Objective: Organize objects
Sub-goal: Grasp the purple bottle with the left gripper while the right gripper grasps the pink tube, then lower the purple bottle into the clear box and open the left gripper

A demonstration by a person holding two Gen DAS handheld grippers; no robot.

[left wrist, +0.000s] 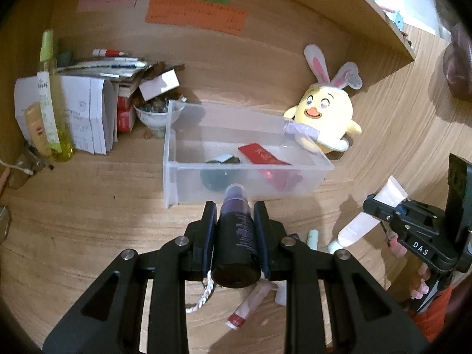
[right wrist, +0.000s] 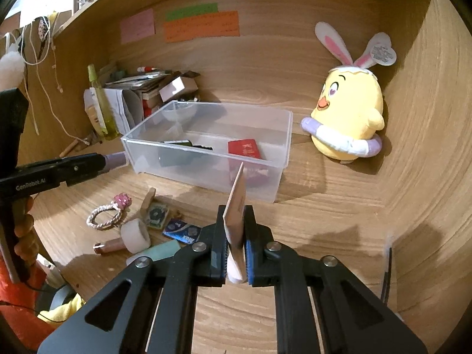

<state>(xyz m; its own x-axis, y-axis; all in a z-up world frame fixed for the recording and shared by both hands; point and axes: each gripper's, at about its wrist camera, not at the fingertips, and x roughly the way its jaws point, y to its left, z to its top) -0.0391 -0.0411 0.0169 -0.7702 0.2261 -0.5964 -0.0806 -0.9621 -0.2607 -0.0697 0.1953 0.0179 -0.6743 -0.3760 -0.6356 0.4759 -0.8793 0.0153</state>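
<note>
Nearest the lens: left gripper (left wrist: 234, 206), jaws clamped on one dark cylindrical spray bottle with a translucent purple cap (left wrist: 236, 230), held above the wooden desk (left wrist: 88, 221), cap pointing at the near wall of one clear plastic bin (left wrist: 183, 174). Right gripper (right wrist: 236, 211) clamped on one pale pink squeeze tube (right wrist: 236, 203), crimped end up, just short of the bin's near corner. Inside bin: one red booklet (right wrist: 244, 148), at least one dark flat item (right wrist: 174, 155), exact count unclear. Beside bin, far right: one yellow chick plush with bunny ears (left wrist: 324, 118). Loose on desk: one braided hair tie with pink bobble (right wrist: 107, 214), one white foam roll (right wrist: 135, 237), one mint tube (right wrist: 163, 250), one rose-gold lipstick (right wrist: 109, 246), two small printed packets (right wrist: 157, 215). On back wall: three paper notes (left wrist: 194, 11), pink, green, orange.
</note>
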